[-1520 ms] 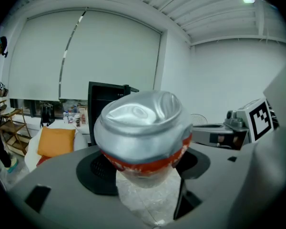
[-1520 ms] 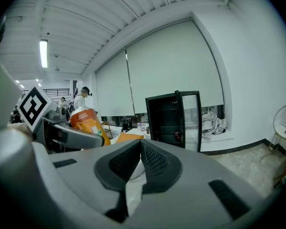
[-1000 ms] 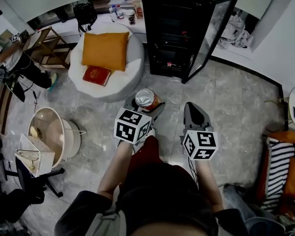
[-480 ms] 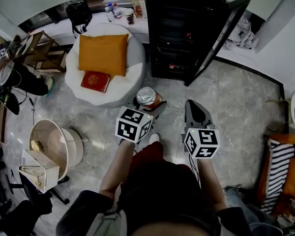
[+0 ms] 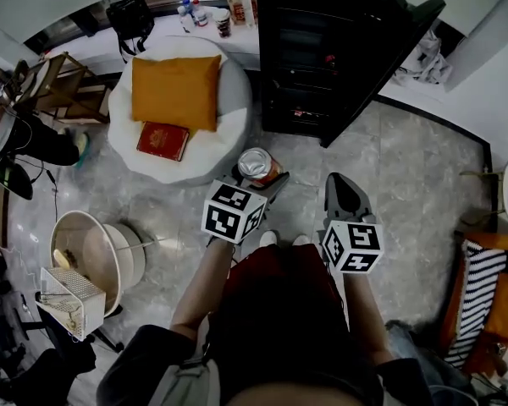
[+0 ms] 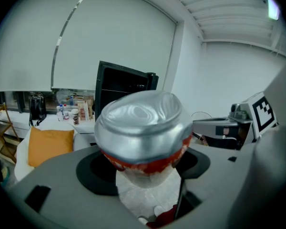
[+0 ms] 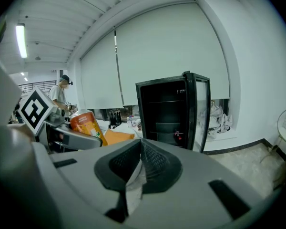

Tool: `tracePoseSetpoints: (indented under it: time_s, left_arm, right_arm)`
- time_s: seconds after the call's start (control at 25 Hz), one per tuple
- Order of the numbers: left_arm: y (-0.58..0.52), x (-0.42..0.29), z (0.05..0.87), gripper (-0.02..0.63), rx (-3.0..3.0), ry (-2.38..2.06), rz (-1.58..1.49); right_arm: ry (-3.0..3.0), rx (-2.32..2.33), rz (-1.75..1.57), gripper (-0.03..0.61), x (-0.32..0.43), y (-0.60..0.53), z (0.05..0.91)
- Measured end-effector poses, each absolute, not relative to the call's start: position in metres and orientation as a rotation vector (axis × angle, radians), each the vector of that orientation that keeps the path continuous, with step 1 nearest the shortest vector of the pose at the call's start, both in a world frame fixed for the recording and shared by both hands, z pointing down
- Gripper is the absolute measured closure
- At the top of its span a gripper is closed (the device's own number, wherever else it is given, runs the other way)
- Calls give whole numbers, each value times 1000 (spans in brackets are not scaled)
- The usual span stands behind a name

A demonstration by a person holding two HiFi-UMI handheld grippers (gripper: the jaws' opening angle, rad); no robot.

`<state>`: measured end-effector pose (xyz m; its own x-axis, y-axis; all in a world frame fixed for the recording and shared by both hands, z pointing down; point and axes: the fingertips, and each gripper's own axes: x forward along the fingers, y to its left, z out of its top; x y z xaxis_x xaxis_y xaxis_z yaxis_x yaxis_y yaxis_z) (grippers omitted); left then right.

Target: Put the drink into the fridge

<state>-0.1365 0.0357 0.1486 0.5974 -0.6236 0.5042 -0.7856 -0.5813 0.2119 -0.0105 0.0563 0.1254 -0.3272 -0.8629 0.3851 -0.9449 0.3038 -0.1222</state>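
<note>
Left hand-held gripper [image 6: 144, 165] pinches the drink can [image 6: 143, 123], whose silver end fills its view; right hand-held gripper [image 7: 141, 149], jaws pressed together, shows the can's orange side and the open black fridge [image 7: 174, 111] well beyond

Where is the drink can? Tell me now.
Head view, left of centre: the drink can is held in the left gripper, over the floor before the open fridge.
</note>
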Motion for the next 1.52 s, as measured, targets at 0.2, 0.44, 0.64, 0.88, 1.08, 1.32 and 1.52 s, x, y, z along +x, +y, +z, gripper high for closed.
tracePoseSetpoints:
  time_s: [0.2, 0.44, 0.64, 0.88, 1.08, 1.32, 1.52]
  left_arm:
    - [12, -123, 156, 267, 2406, -1117, 557]
    - [-29, -97, 156, 267, 2392, -1140, 557]
    - [-67, -74, 166, 267, 2387, -1184, 602]
    - [-109, -58, 191, 267, 2386, -1204, 690]
    - [-149, -52, 230, 267, 2368, -1207, 710]
    - [-194, -52, 286, 267, 2403, -1206, 730]
    - [-227, -57, 339, 267, 2407, -1237, 684]
  right_arm:
    - [-2317, 1663, 492, 560, 1, 30, 131]
    - [-2358, 1626, 477, 560, 20, -12, 124]
    - [-2363, 1596, 493, 560, 48, -46, 134]
    - [-2380, 1524, 523, 560, 63, -83, 158]
    - [-2362, 1479, 566, 560, 63, -115, 198]
    - [-2353, 1463, 544, 560, 54, -155, 254]
    - [-2356, 1465, 541, 560, 47, -181, 310]
